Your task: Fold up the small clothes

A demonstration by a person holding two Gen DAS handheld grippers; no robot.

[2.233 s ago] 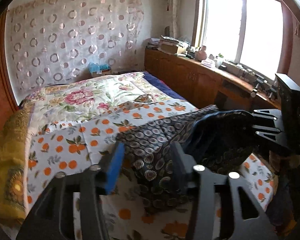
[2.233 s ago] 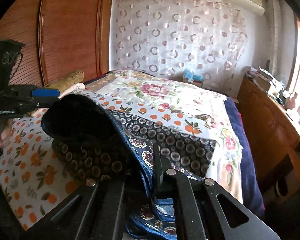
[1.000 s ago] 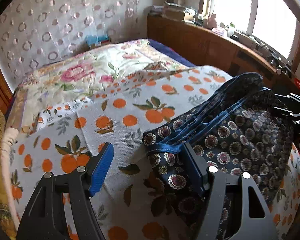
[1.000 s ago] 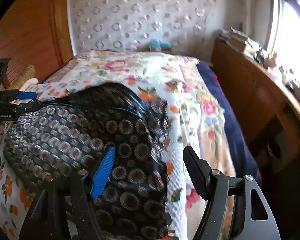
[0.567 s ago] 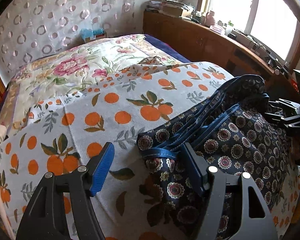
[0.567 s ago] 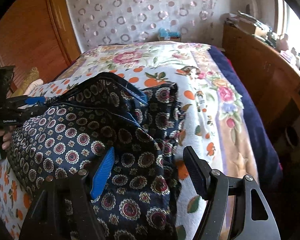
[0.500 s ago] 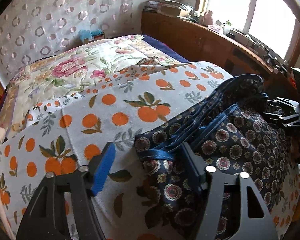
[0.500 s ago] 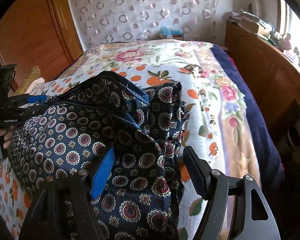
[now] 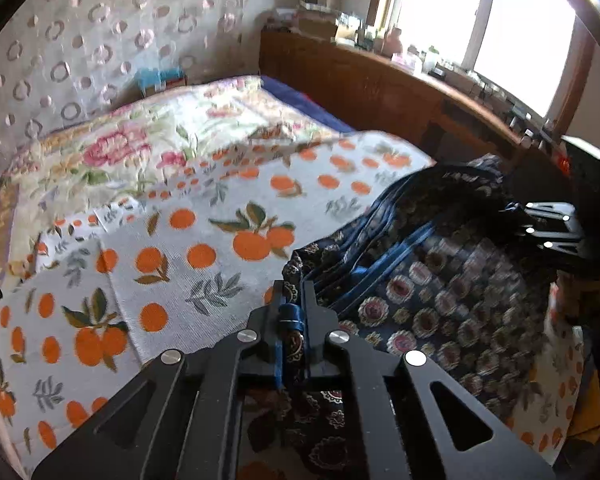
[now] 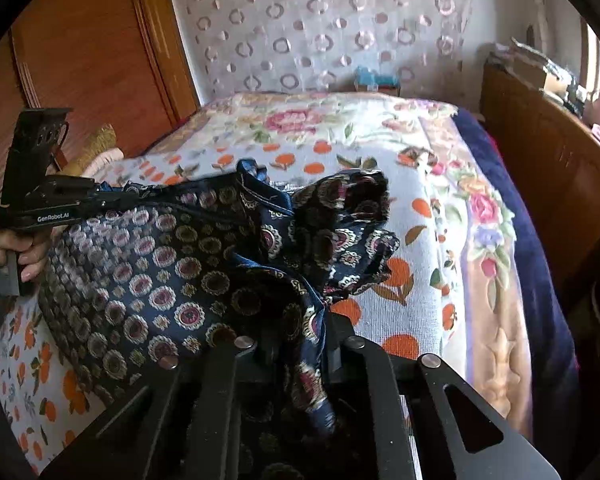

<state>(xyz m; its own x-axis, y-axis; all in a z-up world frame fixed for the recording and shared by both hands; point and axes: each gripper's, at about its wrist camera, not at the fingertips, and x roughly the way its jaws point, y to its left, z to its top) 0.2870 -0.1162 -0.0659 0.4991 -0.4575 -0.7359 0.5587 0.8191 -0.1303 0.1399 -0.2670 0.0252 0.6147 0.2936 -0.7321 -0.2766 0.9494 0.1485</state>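
The dark patterned garment — navy cloth printed with round medallions and edged in blue piping — lies bunched on the orange-print blanket that covers the near end of the bed. Taking the garment as the landmark: the left gripper is at its near left corner, jaws closing and already narrow, with the blue-trimmed hem pinched between the pads. In the right wrist view the right gripper sits at the garment's near right edge, its jaws also closing, and a fold of the cloth runs down between the fingers so that the fingertips are mostly buried in fabric.

Each gripper shows in the other's camera. From the left wrist view the right gripper appears at the garment's far right side, dark against the window light. From the right wrist view the left gripper meets the garment's left edge, and a hand wraps its handle just beyond the cloth.

Beyond the garment a floral quilt spreads over the rest of the bed. To the garment's right, past the bed's edge, runs a wooden cabinet under the window — small clutter lines its top, too blurred to tell.
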